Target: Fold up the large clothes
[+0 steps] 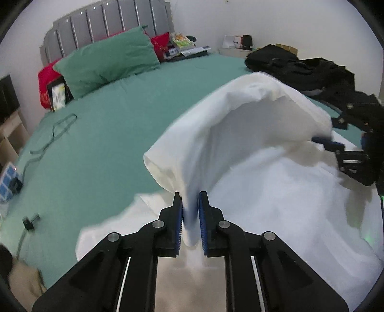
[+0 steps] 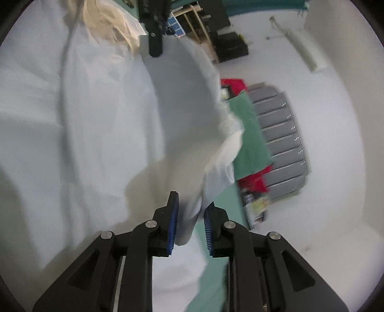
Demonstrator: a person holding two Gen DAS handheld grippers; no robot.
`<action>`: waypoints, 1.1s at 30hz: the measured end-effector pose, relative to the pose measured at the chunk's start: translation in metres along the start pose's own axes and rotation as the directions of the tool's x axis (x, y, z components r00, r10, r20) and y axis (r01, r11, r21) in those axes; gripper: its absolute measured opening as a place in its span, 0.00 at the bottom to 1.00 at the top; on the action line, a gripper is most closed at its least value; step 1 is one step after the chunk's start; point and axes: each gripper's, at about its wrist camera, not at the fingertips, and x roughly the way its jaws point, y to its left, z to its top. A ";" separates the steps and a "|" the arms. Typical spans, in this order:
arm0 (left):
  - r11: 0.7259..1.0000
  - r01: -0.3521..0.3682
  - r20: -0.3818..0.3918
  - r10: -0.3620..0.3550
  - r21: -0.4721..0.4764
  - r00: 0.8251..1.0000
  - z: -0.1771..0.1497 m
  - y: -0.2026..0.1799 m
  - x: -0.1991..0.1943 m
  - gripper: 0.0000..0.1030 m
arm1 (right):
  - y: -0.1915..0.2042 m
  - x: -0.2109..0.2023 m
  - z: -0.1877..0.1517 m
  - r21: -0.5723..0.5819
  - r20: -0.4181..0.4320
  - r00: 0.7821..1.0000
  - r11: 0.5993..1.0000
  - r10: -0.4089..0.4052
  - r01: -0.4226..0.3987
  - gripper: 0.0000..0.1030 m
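A large white garment (image 1: 252,134) lies on the green bed (image 1: 100,144), with one part lifted in an arch. My left gripper (image 1: 190,199) is shut on a hanging fold of the white garment. My right gripper (image 1: 328,141) shows at the right in the left wrist view, holding the other end of the lifted fold. In the right wrist view my right gripper (image 2: 190,204) is shut on an edge of the white garment (image 2: 96,115), and the left gripper (image 2: 156,31) shows at the top.
A green pillow (image 1: 108,60), red cushions and books lie by the grey headboard (image 1: 108,21). Black clothes (image 1: 300,67) are piled at the far right. A cord (image 1: 55,132) and a charger (image 1: 28,223) lie on the sheet at left. A beige cloth (image 1: 24,280) sits bottom left.
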 end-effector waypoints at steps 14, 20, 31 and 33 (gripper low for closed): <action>0.968 0.049 -0.060 -0.066 -0.245 0.996 -0.077 -0.005 -0.092 0.55 | -0.044 -0.072 -0.024 0.448 -0.078 0.889 0.812 0.451 -0.373 0.28; 0.953 0.042 -0.007 -0.047 -0.299 0.999 -0.068 -0.012 -0.108 0.57 | -0.060 -0.063 -0.001 0.726 0.174 0.875 0.542 0.452 -0.424 0.34; 0.917 -0.016 -0.115 -0.033 -0.399 0.993 -0.014 -0.015 -0.018 0.57 | -0.040 0.027 0.009 0.915 0.190 0.771 0.175 0.608 -0.363 0.34; 0.894 0.009 -0.179 -0.099 -0.448 0.979 -0.031 -0.011 -0.002 0.57 | -0.036 0.017 0.012 0.890 0.175 0.771 0.236 0.612 -0.389 0.34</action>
